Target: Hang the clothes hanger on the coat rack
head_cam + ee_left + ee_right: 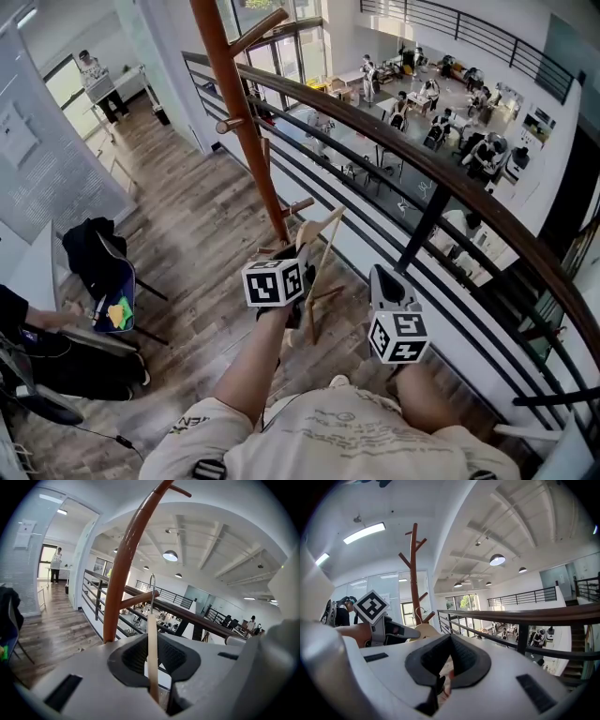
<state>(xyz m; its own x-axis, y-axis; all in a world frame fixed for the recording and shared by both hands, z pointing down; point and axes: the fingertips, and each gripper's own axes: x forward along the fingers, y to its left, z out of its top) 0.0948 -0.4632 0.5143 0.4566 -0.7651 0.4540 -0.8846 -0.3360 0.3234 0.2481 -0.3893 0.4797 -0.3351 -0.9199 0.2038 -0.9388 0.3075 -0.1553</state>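
**Q:** Left gripper status?
**A:** Left gripper [153, 651] is clamped on the hanger [325, 258]. The wooden bar sits edge-on between the jaws, hook [152, 585] upward.

**Q:** Hanger position?
**A:** Just beside the rack [242, 122] pole, near the railing [450, 187]. The hook is close to a peg [138, 599] tip; contact cannot be determined.

**Q:** Right gripper status?
**A:** Right gripper [449, 660] has its jaws together and holds nothing.

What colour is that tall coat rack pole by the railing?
The tall wooden coat rack is reddish-brown, pegs included; clearest in the head view.
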